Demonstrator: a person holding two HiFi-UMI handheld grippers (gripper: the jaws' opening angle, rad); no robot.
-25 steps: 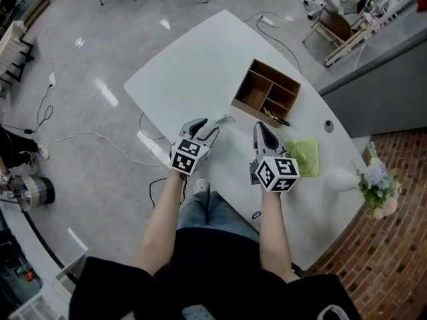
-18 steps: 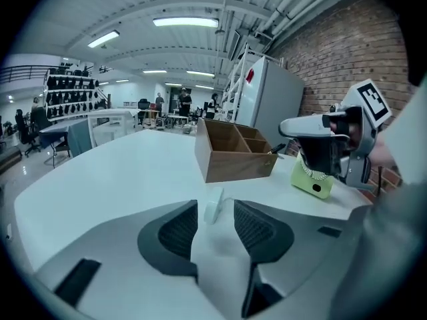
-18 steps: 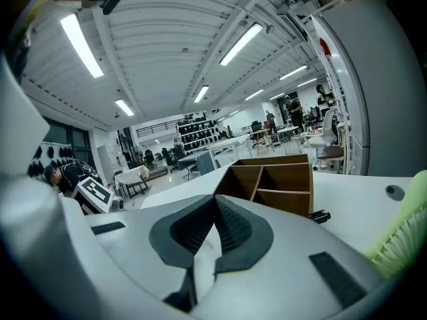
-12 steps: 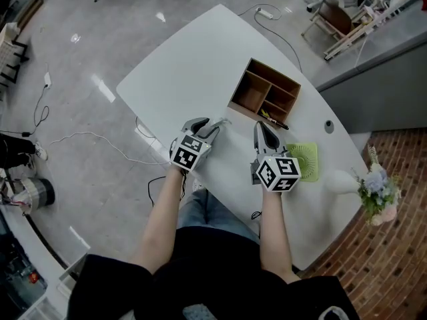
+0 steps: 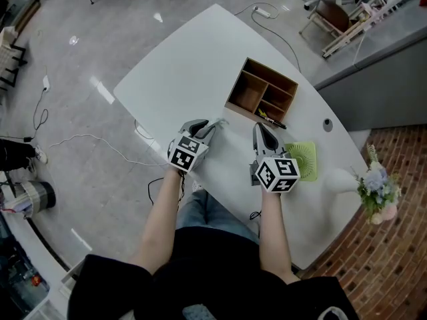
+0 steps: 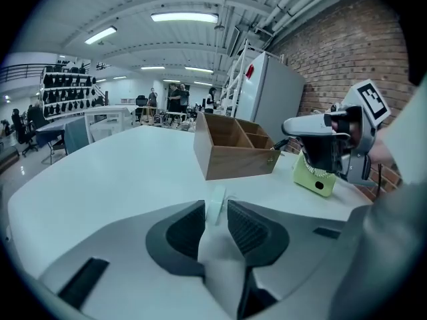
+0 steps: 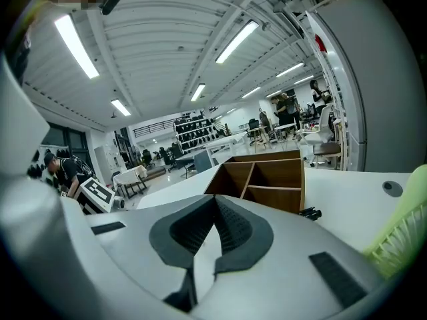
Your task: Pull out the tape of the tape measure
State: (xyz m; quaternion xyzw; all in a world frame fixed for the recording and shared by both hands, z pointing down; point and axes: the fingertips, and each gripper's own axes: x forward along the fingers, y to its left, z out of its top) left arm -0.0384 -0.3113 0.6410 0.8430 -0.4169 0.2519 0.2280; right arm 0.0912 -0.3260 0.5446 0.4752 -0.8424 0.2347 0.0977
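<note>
The left gripper (image 6: 217, 209) is closing its jaws, now at a middling gap, round a small pale tab (image 6: 215, 204) that is standing on the table (image 5: 193, 65). The pads are not yet pressing on it. The right gripper (image 7: 214, 202) is keeping its jaws fully together with nothing between them. The green tape measure (image 5: 305, 159) is lying on the table just beside the right gripper, near the wooden box (image 5: 263, 92).

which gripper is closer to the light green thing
Right. The right gripper is right next to the light green thing; the left gripper, jaws closing around a pale tab, is farther left.
</note>
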